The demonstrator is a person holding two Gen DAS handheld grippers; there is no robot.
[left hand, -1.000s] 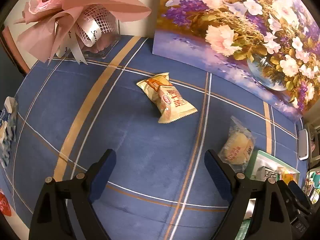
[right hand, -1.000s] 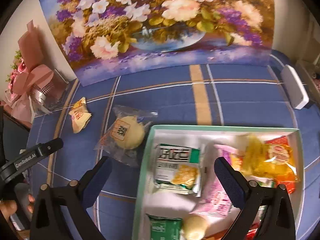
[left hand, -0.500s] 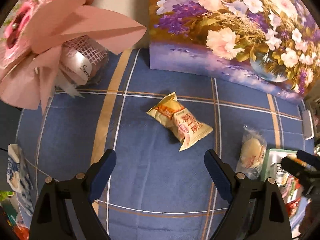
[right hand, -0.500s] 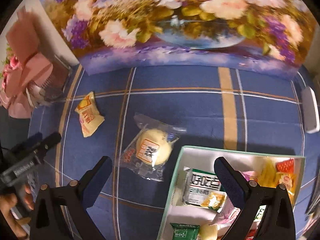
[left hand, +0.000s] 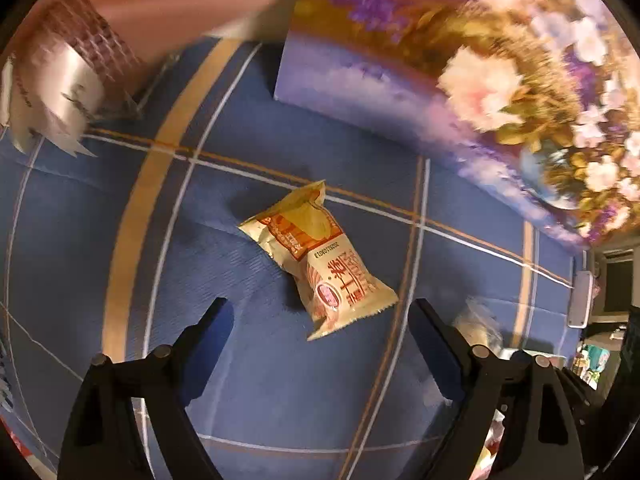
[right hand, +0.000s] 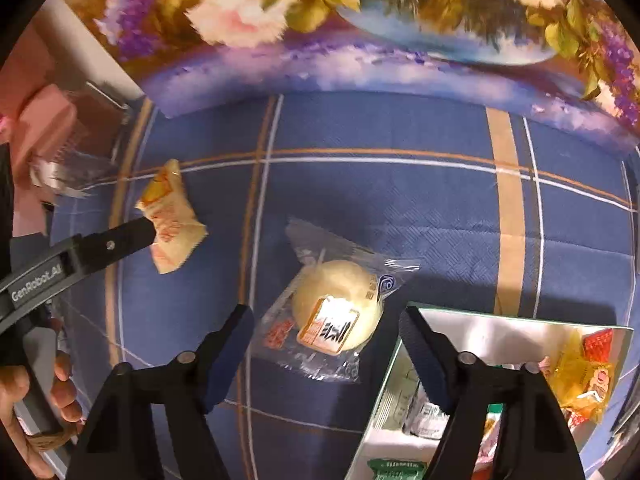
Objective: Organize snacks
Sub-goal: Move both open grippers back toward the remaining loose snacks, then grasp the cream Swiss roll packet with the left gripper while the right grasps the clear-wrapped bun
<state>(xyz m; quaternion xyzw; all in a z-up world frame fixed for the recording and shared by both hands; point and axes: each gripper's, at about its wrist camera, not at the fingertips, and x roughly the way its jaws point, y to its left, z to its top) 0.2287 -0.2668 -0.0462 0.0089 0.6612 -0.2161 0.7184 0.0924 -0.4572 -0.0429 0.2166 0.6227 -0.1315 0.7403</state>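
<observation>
Jaws of the right gripper [right hand: 326, 326] point down at the blue plaid cloth [right hand: 400, 200] and are closing, with the clear-wrapped round bun [right hand: 336, 312] lying between the two blue pads; the pads do not yet press on the wrapper. Just right of that bun stands the green-rimmed white box [right hand: 500, 316], already holding several packets, a yellow and red one [right hand: 588, 376] among them. Over on the left side of this view, a hand [right hand: 24, 392] grips the handle of the left gripper [left hand: 320, 312], one finger of which reaches toward the cream and orange snack packet [right hand: 170, 216].

From the left wrist camera, that gripper hangs over the same cloth with its jaws standing wide and easing slightly inward, gripping nothing. The cream and orange packet lies flat just beyond the fingertips, its near corner about level with them, clear of both pads. Farther back, a flower painting [left hand: 480, 80] leans upright along the cloth's far edge, and a pink wrapped bouquet [left hand: 80, 40] sits at the far left corner.
</observation>
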